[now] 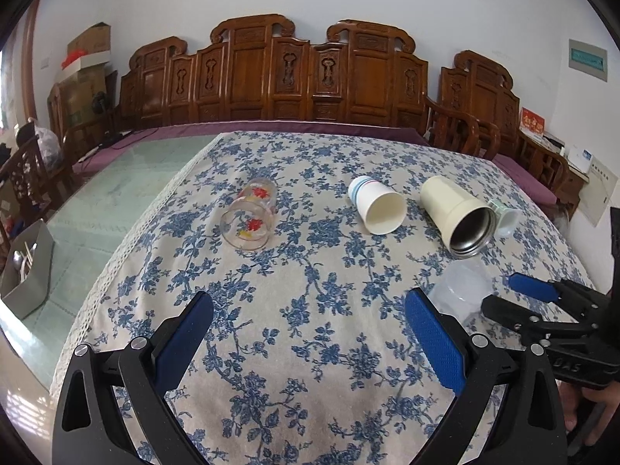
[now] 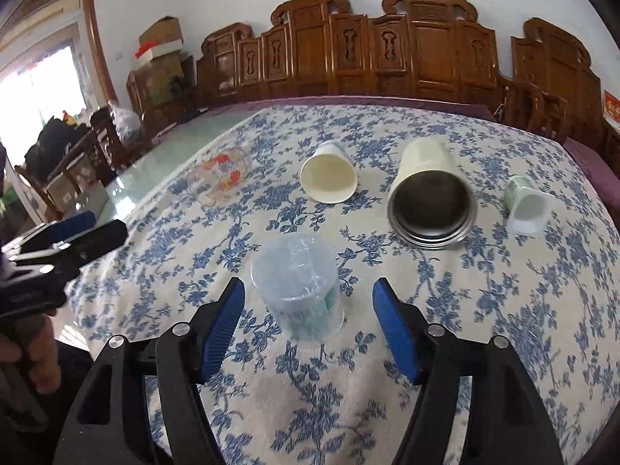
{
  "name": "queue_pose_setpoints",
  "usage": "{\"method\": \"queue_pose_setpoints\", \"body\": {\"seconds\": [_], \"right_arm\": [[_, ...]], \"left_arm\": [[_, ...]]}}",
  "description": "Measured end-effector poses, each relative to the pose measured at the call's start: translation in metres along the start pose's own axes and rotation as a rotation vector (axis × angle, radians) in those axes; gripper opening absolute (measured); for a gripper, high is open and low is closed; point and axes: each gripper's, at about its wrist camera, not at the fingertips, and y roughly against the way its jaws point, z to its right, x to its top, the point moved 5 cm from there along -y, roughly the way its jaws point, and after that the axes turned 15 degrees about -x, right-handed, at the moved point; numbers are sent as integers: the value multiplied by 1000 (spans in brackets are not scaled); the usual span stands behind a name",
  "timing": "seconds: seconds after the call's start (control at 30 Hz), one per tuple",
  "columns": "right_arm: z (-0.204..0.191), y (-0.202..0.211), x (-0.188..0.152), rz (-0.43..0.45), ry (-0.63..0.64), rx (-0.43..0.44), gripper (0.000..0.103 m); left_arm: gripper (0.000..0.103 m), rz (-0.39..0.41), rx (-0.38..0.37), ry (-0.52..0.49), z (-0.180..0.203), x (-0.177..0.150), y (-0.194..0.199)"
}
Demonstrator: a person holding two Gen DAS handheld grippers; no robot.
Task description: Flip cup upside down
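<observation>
Because the right gripper [image 2: 309, 325] stood with its blue-padded jaws spread wide and empty on either side of the clear plastic cup [image 2: 298, 285], touching neither wall, any closing squeeze could have gone badly: the cup looked thin and soft, so a hard pinch would likely have buckled it or shot it sideways across the floral tablecloth [image 2: 503, 310]. The cup appeared to sit base-up already, though its transparency made that hard to judge. The left gripper [image 1: 310, 333] hung open over bare cloth, holding nothing. Farther out lay a steel-lined cream tumbler [image 2: 430, 193], a paper cup [image 2: 329, 178], a printed glass [image 2: 221, 176] and a small white pot [image 2: 529, 207], all tipped over; a careless sweep could have set them rolling.
</observation>
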Motion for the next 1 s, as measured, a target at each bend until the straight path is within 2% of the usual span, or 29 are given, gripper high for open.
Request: {"method": "queue_pose_setpoints", "body": {"seconds": [0.1,0.3,0.43,0.77,1.0], "right_arm": [[7,16,-2,7,-17,-8,73],[15,48,-9,40,-25,-49,85],[19,80,-12,96,-33,-85,100],[32,176,-24,245,-105,-131,100],[38,206,-42,278,-126,-159,100]], "left_arm": [[95,7,-8,-25,12,3,8],[95,3,0,-76,34,1,28],[95,19,12,-86,45,-1,49],[95,93,-20,-93,79,-9,117],[95,107,-38,-101,96,-21,143]]}}
